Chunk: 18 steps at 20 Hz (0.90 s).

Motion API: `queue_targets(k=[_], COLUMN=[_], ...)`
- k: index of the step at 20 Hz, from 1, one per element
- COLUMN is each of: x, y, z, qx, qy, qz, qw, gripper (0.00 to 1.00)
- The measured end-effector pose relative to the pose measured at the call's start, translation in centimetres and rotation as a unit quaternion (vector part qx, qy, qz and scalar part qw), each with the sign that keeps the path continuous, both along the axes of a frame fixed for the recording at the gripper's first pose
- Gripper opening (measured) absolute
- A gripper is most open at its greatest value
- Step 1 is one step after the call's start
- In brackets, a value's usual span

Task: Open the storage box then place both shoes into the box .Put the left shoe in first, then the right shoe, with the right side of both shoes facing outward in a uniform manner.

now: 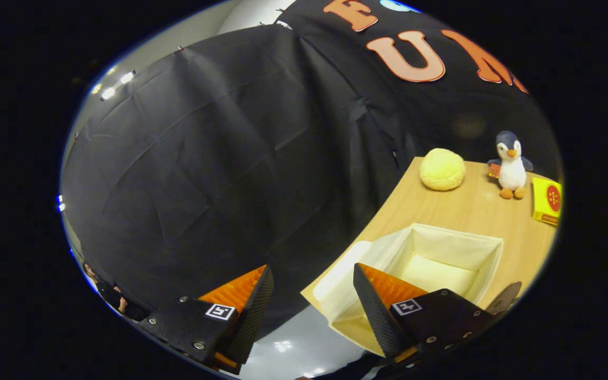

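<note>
A cream fabric storage box (430, 258) stands open on the wooden table (473, 211), its inside bare, with a flap (341, 274) folded out over the table's near edge. My gripper (312, 277) is open, nothing between its fingers. The right finger (370, 303) overlaps the box's near corner; the left finger (254, 301) hangs off the table over the floor. A dark rounded shape (505, 296) peeks out just behind the gripper's right side; I cannot tell what it is.
Beyond the box on the table sit a yellow round plush (442, 169), a penguin toy (511, 164) and a yellow packet (547, 200). Black cloth hangs behind and left of the table. A person (106, 287) shows low at the far left.
</note>
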<state>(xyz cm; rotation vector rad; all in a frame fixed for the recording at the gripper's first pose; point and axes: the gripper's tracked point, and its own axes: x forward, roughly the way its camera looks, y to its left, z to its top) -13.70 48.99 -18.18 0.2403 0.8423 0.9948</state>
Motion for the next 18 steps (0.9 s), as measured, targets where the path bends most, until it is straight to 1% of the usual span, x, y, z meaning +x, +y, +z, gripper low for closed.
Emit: queue_targets(k=[1, 5, 8, 10, 14, 16, 18], x=[0.6, 3.6, 5.1, 5.6, 4.6, 3.8, 3.1], y=[-2.1, -9.8, -16.5, -20.8, -27.5, -29.8, -31.4], z=[-0.6, -3.0, -6.0, -8.9, -14.3, -16.7, -19.0], qx=[-0.009, -0.046, -0.086, -0.125, -0.183, -0.207, -0.227], qy=[-0.011, -0.047, -0.067, -0.063, -0.037, -0.025, -0.015], qz=[-0.013, -0.082, -0.141, -0.170, -0.205, -0.212, -0.209], qw=[1.000, 0.995, 0.984, 0.975, 0.961, 0.955, 0.951], gripper=[0.95, 0.97, 0.97, 0.97, 0.97, 0.96, 0.95])
